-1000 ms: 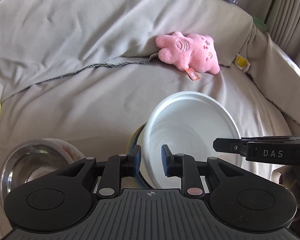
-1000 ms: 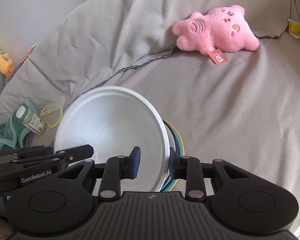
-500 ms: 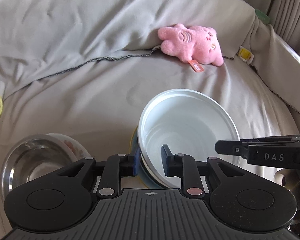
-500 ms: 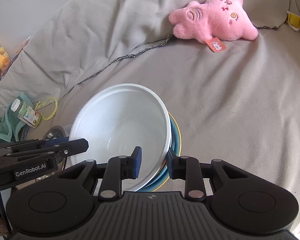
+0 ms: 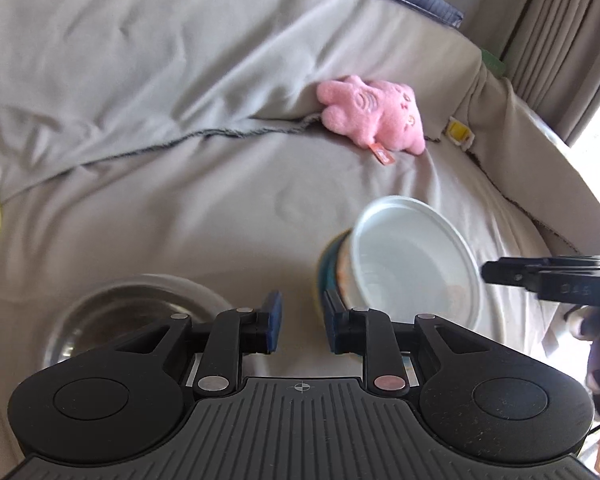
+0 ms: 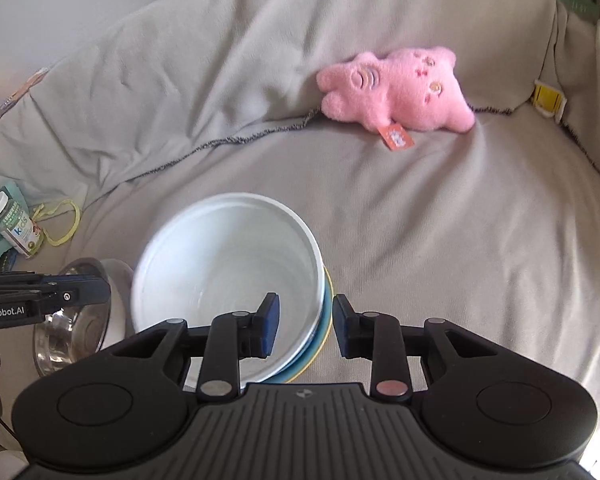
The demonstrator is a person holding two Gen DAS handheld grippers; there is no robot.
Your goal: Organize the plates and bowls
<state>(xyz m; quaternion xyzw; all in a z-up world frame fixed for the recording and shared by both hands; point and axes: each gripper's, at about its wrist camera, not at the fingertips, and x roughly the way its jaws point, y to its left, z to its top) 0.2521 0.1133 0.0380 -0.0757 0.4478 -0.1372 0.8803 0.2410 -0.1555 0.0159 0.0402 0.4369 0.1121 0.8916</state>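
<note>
While the right tongs (image 6: 302, 322) straddle the near rim of the white bowl (image 6: 224, 272), their jaws are opening, one pad inside the bowl and the other outside it and clear of the wall, so they look to be letting go. The left tongs (image 5: 300, 326) stand a little apart with nothing between them, their right pad just beside the stack's outer wall, hovering between the white bowl and the steel bowl (image 5: 112, 308).

The step in hand, as I judge it, is the end of a stacking move: the white bowl sits nested in the blue plate with the yellow rim (image 6: 322, 340) on the sofa cover (image 6: 460, 240), near its front edge. The next move probably calls for the left tongs to take the steel bowl by its rim — a thin, slippery edge that wants a square bite — and carry it onto the stack.

Counted: one white bowl, one blue plate beneath it, one steel bowl to the left with a pale dish (image 6: 118, 280) under it. Farther back lies one pink plush toy (image 6: 396, 92) against the backrest, and at the left edge one small bottle (image 6: 14, 224).
</note>
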